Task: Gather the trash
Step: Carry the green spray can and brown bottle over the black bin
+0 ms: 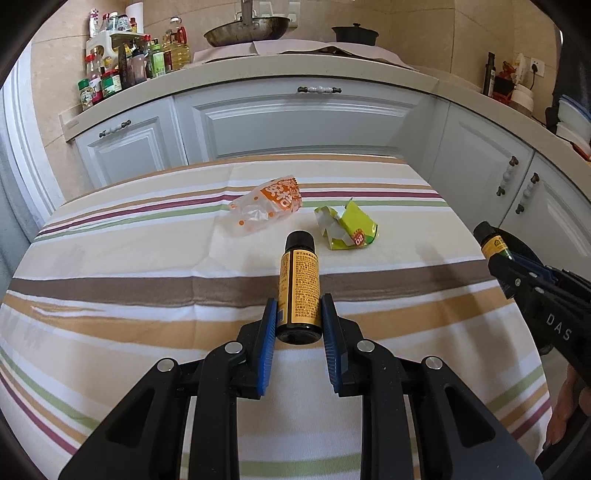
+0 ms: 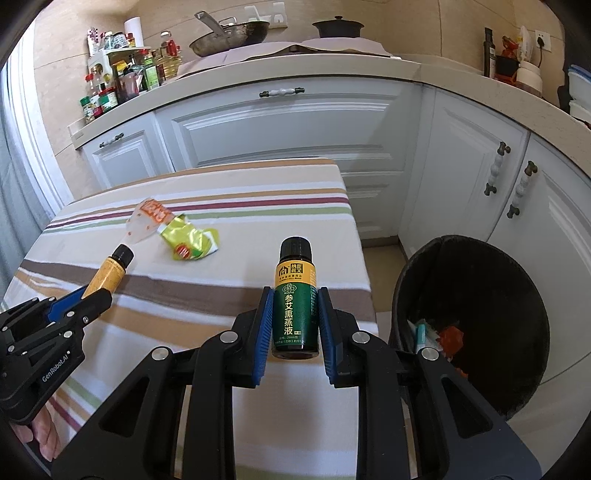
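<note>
My left gripper (image 1: 298, 308) is shut on a small dark bottle (image 1: 298, 284) with its yellow label side showing, held above the striped tablecloth (image 1: 147, 288). My right gripper (image 2: 294, 301) is shut on a second small bottle (image 2: 295, 299) with a green and yellow label, near the table's right edge. Each gripper with its bottle also shows in the other view: the right gripper (image 1: 496, 254) at the right, the left gripper (image 2: 96, 291) at the left. An orange-printed plastic wrapper (image 1: 267, 206) and a crumpled yellow-green packet (image 1: 345, 225) lie on the cloth beyond.
A black bin (image 2: 476, 332) with a liner and some scraps inside stands on the floor right of the table. White cabinets (image 1: 295, 118) and a counter with condiment bottles (image 1: 122, 70), a wok (image 1: 246, 31) and a pot lie behind. A person's hand shows at the frame edges.
</note>
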